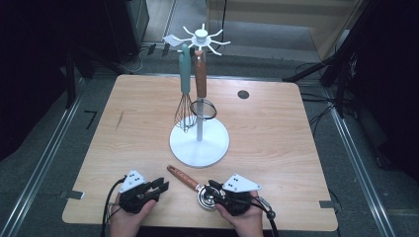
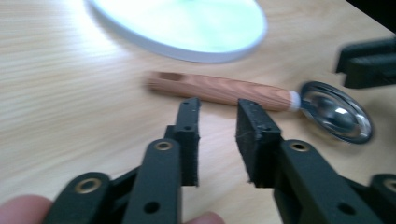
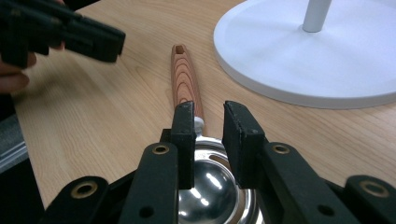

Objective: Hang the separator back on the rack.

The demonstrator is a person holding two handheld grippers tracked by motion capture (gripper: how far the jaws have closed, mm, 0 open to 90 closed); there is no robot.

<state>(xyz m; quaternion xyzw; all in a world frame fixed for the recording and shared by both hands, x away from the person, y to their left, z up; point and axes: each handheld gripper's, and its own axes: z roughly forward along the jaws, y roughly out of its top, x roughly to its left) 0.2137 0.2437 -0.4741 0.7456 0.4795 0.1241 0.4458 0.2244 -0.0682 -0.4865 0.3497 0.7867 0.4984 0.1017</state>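
Hands rest at the near edge of the tabletop. Left gripper has its jaws nearly clenched on nothing, just short of the ladle. Right gripper hovers over the ladle's steel bowl, jaws narrow and apart from it, gripping nothing. Its wooden handle points toward the white stand nearby. Bare wood lies open on both sides. A whisk and strainer hang above.
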